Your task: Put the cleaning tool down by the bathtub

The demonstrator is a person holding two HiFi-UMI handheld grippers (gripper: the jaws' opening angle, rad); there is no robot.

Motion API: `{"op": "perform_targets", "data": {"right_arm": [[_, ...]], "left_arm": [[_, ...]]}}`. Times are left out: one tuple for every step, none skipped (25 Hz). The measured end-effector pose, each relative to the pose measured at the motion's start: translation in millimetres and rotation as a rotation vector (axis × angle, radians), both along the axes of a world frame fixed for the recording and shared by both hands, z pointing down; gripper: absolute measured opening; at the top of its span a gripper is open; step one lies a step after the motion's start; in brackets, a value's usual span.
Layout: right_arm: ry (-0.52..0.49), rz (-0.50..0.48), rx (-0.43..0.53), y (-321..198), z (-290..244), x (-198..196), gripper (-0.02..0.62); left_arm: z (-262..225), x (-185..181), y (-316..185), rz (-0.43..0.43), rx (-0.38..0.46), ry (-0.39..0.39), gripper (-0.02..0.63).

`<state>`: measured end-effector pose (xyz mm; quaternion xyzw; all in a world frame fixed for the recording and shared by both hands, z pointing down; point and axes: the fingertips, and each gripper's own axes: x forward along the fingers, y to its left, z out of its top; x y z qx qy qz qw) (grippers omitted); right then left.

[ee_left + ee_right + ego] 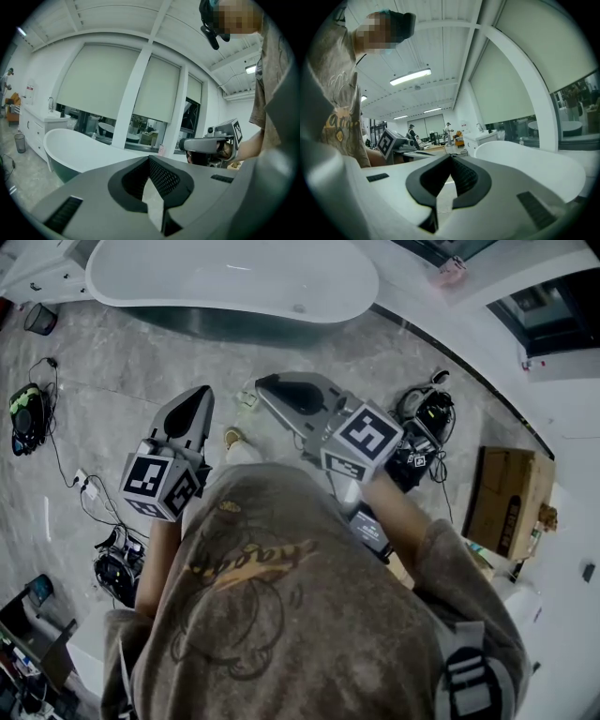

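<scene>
The white bathtub [234,277] stands ahead on the grey stone floor; it also shows in the left gripper view [79,150] and the right gripper view [525,159]. Both grippers are held at chest height, side by side, pointing toward the tub. My left gripper [204,390] [150,158] is shut with nothing in it. My right gripper [262,381] [451,156] is also shut and empty. A small pale object [246,399] lies on the floor between their tips, short of the tub; I cannot tell what it is. No cleaning tool is in either gripper.
A dark waste bin [40,318] stands left of the tub. Cables and gear [28,413] lie at the left, and more equipment [427,418] at the right. A cardboard box [506,498] sits at the far right. A white vanity [40,122] stands beyond the tub.
</scene>
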<state>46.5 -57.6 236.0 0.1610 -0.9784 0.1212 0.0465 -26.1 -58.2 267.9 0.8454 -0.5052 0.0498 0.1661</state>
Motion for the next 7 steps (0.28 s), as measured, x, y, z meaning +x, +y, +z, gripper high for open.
{"op": "perform_targets", "data": {"right_arm": [[0.002, 0.0, -0.005, -0.2, 1.3, 0.1, 0.003], [0.006, -0.001, -0.008, -0.5, 2.7, 0.1, 0.003], [0.01, -0.004, -0.008, -1.0, 4.1, 0.0, 0.003], [0.016, -0.008, -0.007, -1.6, 5.4, -0.1, 0.003], [0.021, -0.013, -0.005, -2.1, 6.6, -0.2, 0.003], [0.027, -0.017, -0.003, -2.6, 7.7, -0.1, 0.003], [0.033, -0.022, -0.001, -3.1, 8.8, 0.1, 0.003]], "left_arm": [[1.7, 0.0, 0.9, -0.002, -0.006, 0.002, 0.001], [3.5, 0.1, 1.4, -0.004, -0.011, 0.003, 0.001], [5.4, 0.2, 1.4, -0.007, -0.016, 0.005, 0.002], [7.2, 0.4, 1.1, -0.01, -0.02, 0.006, 0.002], [9.0, 0.7, 0.6, -0.012, -0.023, 0.006, 0.001], [10.7, 1.0, 0.0, -0.015, -0.026, 0.006, 0.002], [12.2, 1.4, -0.7, -0.017, -0.028, 0.006, 0.001]]}}
